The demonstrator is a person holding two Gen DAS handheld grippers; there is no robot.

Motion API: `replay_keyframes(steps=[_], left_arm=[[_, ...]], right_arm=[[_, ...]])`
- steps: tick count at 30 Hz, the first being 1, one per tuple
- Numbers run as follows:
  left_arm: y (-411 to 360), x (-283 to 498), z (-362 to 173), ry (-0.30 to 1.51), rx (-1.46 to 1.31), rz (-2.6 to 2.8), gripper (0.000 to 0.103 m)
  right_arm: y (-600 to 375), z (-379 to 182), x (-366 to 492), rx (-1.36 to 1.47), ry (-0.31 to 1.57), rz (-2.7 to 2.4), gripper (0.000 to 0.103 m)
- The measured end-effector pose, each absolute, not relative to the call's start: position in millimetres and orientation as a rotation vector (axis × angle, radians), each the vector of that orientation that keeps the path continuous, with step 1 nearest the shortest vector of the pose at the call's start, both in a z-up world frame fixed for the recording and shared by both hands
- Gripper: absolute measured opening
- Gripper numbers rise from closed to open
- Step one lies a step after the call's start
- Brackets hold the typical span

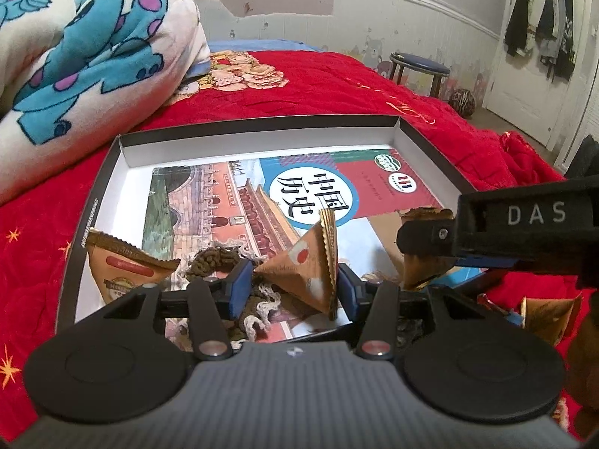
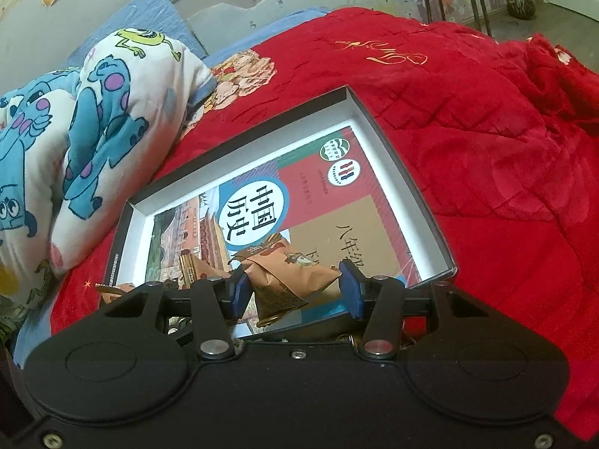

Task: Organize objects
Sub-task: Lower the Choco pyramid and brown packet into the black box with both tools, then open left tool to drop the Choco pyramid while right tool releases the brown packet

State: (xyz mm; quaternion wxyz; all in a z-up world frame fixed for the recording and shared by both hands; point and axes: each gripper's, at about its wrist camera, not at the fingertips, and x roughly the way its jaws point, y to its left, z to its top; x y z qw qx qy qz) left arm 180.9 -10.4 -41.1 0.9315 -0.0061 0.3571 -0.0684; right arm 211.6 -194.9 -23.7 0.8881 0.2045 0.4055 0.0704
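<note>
- Left wrist view: the left gripper [image 1: 290, 290] stands wide, its blue pads flanking a tan triangular packet [image 1: 307, 273] without clearly pressing it. The packet rests on the book [image 1: 239, 194] in the shallow box [image 1: 262, 138]; another packet [image 1: 127, 265] lies at nine o'clock.
- Right wrist view: the right gripper [image 2: 295, 290] clamps a tan snack packet [image 2: 290, 278] over the box's near edge, the book at twelve o'clock.

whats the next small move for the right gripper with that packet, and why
Probably lower it a little and open. The right gripper is shut on a brown snack packet just above the book in the open box. Beside it the left gripper stands open around another packet, already resting in the box.
</note>
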Motion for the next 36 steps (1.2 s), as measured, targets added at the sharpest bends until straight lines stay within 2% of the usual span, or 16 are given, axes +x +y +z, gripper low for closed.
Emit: replay_keyframes(steps=[9, 12, 16, 27, 30, 32, 36], left_arm=[[-12.6, 179.6, -41.6, 0.730, -0.007, -0.150, 0.067], [-11.8, 179.6, -41.6, 0.734, -0.019, -0.141, 0.071], [-12.2, 178.0, -39.2, 0.732, -0.023, -0.133, 0.084], [-3.7, 176.2, -32.2, 0.765, -0.052, -0.139, 0.096], [-1.8, 175.2, -30.0, 0.761, -0.052, -0.138, 0.101], [-0.3, 174.0, -27.9, 0.749, -0.055, -0.130, 0.103], [3.6, 174.4, -25.3, 0.752, -0.061, -0.122, 0.103]], right_arm=[[-191.5, -23.2, 211.5, 0.414, 0.848, 0.160, 0.047], [-191.1, -23.0, 211.0, 0.414, 0.848, 0.160, 0.048], [-191.9, -22.4, 211.3, 0.417, 0.854, 0.170, 0.049], [-187.6, -17.7, 208.3, 0.407, 0.855, 0.185, 0.053], [-184.7, -16.9, 207.0, 0.404, 0.848, 0.190, 0.060], [-184.1, -15.5, 205.8, 0.408, 0.838, 0.193, 0.071], [-181.4, -12.6, 202.0, 0.413, 0.826, 0.207, 0.077]])
